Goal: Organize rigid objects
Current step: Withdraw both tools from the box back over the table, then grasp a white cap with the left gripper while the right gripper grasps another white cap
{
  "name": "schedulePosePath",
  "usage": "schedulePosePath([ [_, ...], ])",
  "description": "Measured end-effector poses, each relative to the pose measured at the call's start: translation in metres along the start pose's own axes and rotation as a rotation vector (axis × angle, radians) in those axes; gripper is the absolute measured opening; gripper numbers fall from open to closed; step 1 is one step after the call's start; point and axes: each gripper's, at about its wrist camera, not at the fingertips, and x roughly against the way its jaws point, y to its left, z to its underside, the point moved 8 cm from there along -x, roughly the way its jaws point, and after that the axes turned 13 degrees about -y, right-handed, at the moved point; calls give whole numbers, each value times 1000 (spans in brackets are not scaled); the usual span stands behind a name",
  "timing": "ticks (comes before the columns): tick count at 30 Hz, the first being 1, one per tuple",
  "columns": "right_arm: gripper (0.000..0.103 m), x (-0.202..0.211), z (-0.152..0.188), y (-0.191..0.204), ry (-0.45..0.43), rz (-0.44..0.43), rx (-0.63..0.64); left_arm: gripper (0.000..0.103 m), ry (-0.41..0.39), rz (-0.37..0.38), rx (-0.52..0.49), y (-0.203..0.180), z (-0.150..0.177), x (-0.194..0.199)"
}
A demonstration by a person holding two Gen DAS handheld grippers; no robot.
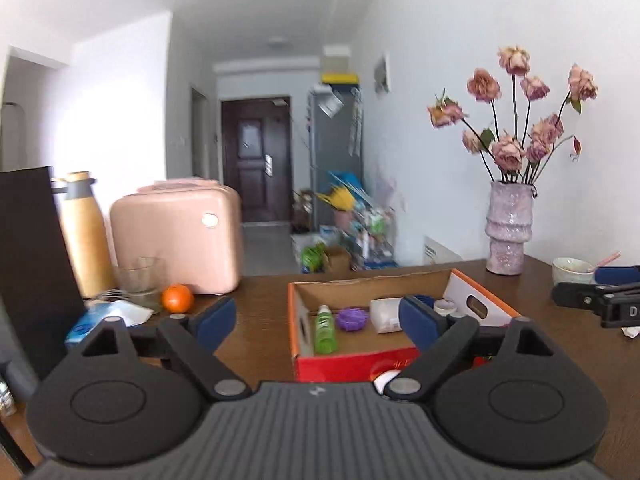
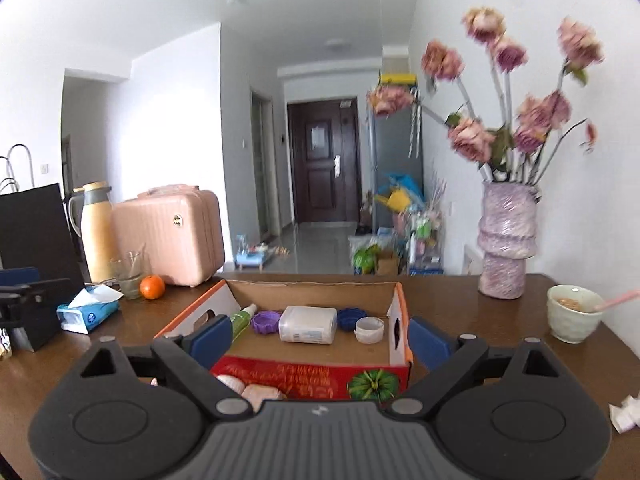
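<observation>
Both grippers hover at the counter's near edge, facing the box.
Left view: left gripper [image 1: 316, 318], jaws wide, empty; box [image 1: 394, 364] holds bottle [image 1: 325, 330]. Right view: right gripper [image 2: 320, 338], jaws wide, empty; case [image 2: 308, 325] mid-box.

Matt corrugated cardboard box [image 2: 280, 286] on glossy dark wood table [image 2: 460, 308]; speckled glazed ceramic vase [image 1: 508, 228]; smooth glass tumbler [image 1: 140, 280].

Home interior, hallway front door [image 2: 322, 160], fridge [image 1: 336, 148], vase of roses [image 1: 508, 228]
</observation>
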Motion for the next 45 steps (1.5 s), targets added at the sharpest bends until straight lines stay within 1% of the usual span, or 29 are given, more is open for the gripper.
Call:
schedulePosePath([
  [3,103,42,13,8,-40,-3,8,94,-6,-16,13,5,16,38],
  [5,103,67,24,15,-59,-10,17,98,-8,-26,12,8,29,62],
  [8,103,100,43,26,-56,-10,35,99,9,-32,17,10,50,91],
  [10,103,121,54,31,-71,-6,14,101,20,-30,10,10,63,106],
  [12,103,137,65,36,-78,11,-9,101,27,-41,-7,10,75,117],
  [14,103,147,75,40,-88,18,-19,102,44,-35,-8,10,86,126],
  [17,103,158,86,46,-98,8,-1,102,76,-40,-6,9,97,129],
  [19,103,159,92,49,-87,2,19,102,74,-37,-7,6,98,129],
  [21,103,156,96,50,-73,-10,41,102,79,-36,-8,2,98,125],
  [23,103,152,98,48,-54,-9,71,102,100,-23,-9,-2,100,119],
  [26,103,146,100,41,-34,20,91,103,108,-10,-6,-6,104,109],
  [27,103,144,100,39,-21,22,93,103,118,-7,4,-5,107,105],
  [30,103,134,102,35,-3,24,90,103,180,6,17,-3,116,86],
  [34,96,108,101,30,40,30,84,101,200,-9,24,4,115,55],
  [37,89,81,98,23,75,46,83,97,225,-7,37,8,114,29],
  [39,86,61,98,16,102,41,65,94,251,-16,46,12,117,11],
  [41,85,41,99,10,134,37,38,86,290,-9,50,15,122,-10],
  [42,84,29,99,7,150,32,22,85,302,-7,50,16,123,-20],
  [45,73,-8,102,0,208,10,-11,77,336,-31,32,20,127,-56],
])
